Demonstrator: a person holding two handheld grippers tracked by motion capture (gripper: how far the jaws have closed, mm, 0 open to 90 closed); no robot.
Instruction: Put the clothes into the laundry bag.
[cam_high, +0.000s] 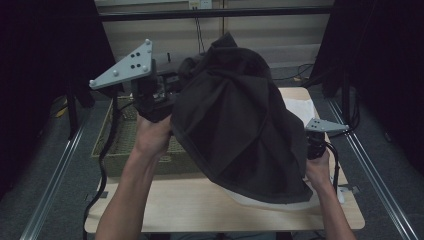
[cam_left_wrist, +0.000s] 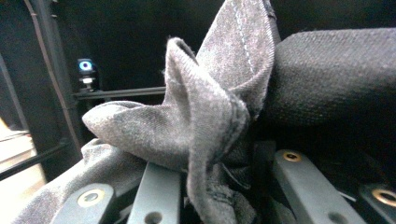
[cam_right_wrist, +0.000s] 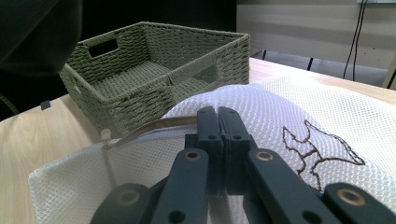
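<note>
The left gripper (cam_high: 167, 100), raised over the left part of the counter (cam_high: 200, 210), is clamped on a bunched fold of a dark garment (cam_high: 240, 125); in the left gripper view the gathered grey-black cloth (cam_left_wrist: 210, 121) rises straight from between the jaws, with a stitched hem curling up and over. From that pinch the garment hangs down and to the right across the middle of the high view, a broad draped mass that is widest at its lower hem and narrows to a peak at the top, so its long axis runs from the upper left down toward the lower right. It hides much of what lies behind it, including part of the woven basket (cam_high: 125, 145) that stands on the left side of the counter just below the left hand (cam_high: 150, 137). The right gripper (cam_high: 316, 150) sits low at the garment's right edge, its jaws pressed together on the white mesh bag (cam_right_wrist: 289, 121) lying on the counter; whether the pads actually pinch the mesh cannot be told. In the right gripper view the bag bears a dark embroidered figure (cam_right_wrist: 322, 149), its zip edge (cam_right_wrist: 140, 133) runs off to the left, and the basket (cam_right_wrist: 154, 79) stands just beyond it, touching or nearly touching. In the high view the bag's pale edge (cam_high: 270, 202) shows beneath the garment's lower hem.
</note>
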